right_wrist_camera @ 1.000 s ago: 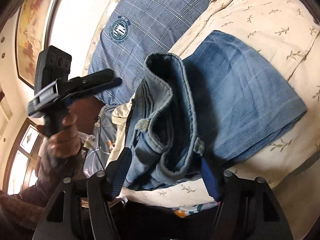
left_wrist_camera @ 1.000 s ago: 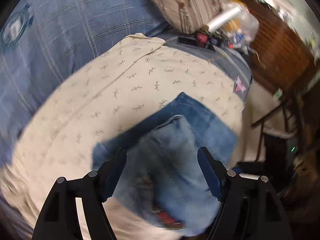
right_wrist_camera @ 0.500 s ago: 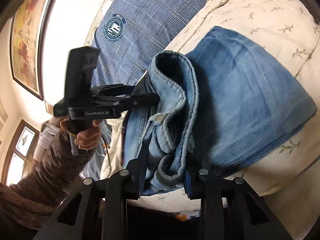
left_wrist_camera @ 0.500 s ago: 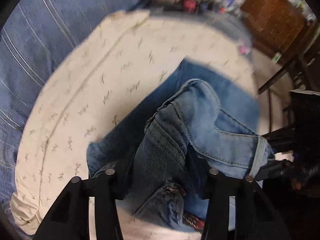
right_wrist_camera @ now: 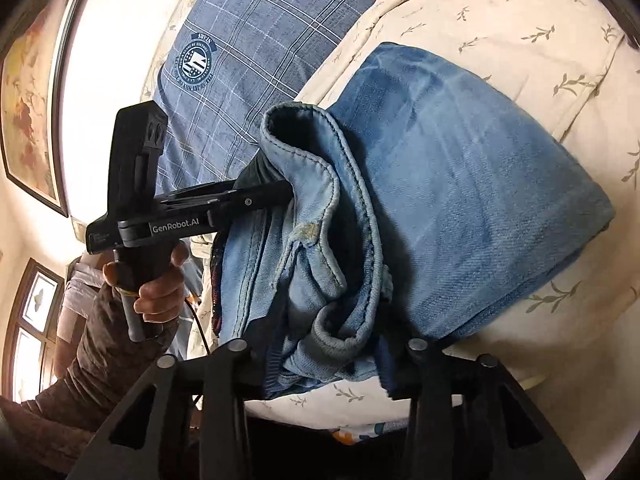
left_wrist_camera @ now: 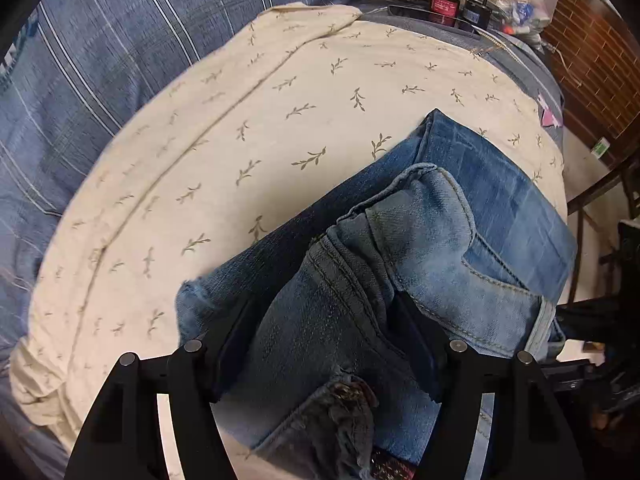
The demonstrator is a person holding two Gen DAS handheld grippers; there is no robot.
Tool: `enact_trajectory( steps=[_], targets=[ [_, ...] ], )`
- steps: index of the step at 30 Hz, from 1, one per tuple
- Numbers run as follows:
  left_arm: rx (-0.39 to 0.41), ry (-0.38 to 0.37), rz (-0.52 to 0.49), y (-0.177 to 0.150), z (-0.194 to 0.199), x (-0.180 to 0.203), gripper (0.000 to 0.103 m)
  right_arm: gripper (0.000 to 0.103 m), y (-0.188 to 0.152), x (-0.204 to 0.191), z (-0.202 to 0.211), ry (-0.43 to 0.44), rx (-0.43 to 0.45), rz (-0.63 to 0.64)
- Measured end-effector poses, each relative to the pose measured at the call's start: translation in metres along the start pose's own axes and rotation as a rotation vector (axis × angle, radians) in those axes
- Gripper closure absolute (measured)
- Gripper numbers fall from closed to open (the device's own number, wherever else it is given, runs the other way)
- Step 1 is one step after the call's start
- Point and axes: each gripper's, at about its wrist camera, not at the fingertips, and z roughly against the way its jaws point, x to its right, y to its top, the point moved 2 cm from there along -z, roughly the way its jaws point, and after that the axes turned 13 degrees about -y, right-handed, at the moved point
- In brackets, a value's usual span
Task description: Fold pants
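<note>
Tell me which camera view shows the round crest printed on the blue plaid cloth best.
The right wrist view. There the round crest sits whole and sharp on the blue plaid cloth, above the left gripper. The left wrist view shows only a sliver of it at the dark left edge, too cut off to read.

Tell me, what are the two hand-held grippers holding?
Both have the jeans between their jaws at the bunched waistband end; the jaws have just been opening, so a firm hold cannot be told.
</note>
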Motion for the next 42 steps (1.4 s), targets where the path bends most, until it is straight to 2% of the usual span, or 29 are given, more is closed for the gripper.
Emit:
enact_trajectory(
  steps=[6, 16, 20, 25, 29, 34, 37, 38, 39, 40, 41, 42],
  targets=[
    [0.050, 0.065, 0.006, -0.015, 0.035, 0.022, 0.033, 0.039, -0.009, -0.014, 0.020, -0.012, 0.021, 0.019],
    [0.089, 0.107, 0.031, -0.037, 0.068, 0.025, 0.034, 0.032, -0.011, -0.019, 0.027, -0.038, 0.027, 0.011],
    [0.091, 0.084, 0.026, -0.036, 0.077, 0.018, 0.034, 0.028, -0.012, -0.022, 0.024, -0.044, 0.022, 0.007],
    [0.170, 0.040, 0.066, -0.029, 0.098, 0.003, 0.035, 0.025, -0.012, -0.014, 0.026, -0.022, 0.040, -0.048],
    [0.139, -0.021, 0.059, -0.025, 0.090, 0.000, 0.034, 0.024, -0.011, -0.014, 0.017, -0.014, 0.024, -0.054],
    [0.094, -0.039, 0.021, -0.004, 0.066, -0.011, 0.034, 0.021, -0.006, -0.016, 0.009, -0.015, 0.037, -0.045],
    [0.043, -0.057, 0.031, 0.005, 0.040, -0.017, 0.031, 0.021, -0.004, -0.015, 0.003, -0.032, 0.049, -0.046],
    [0.026, -0.071, 0.034, 0.007, 0.031, -0.020, 0.031, 0.022, -0.004, -0.015, 0.001, -0.034, 0.051, -0.046],
    [0.001, -0.112, 0.033, 0.006, 0.023, -0.019, 0.034, 0.034, -0.003, -0.016, 0.001, -0.039, 0.058, -0.035],
    [-0.016, -0.149, 0.027, 0.005, 0.019, -0.018, 0.043, 0.048, -0.002, -0.018, 0.002, -0.050, 0.071, -0.016],
    [-0.010, -0.162, 0.011, 0.003, 0.020, -0.015, 0.044, 0.070, -0.001, -0.021, 0.004, -0.048, 0.064, 0.011],
    [0.011, -0.162, -0.007, 0.004, 0.025, -0.013, 0.048, 0.070, -0.001, -0.024, 0.007, -0.043, 0.068, 0.021]
  ],
)
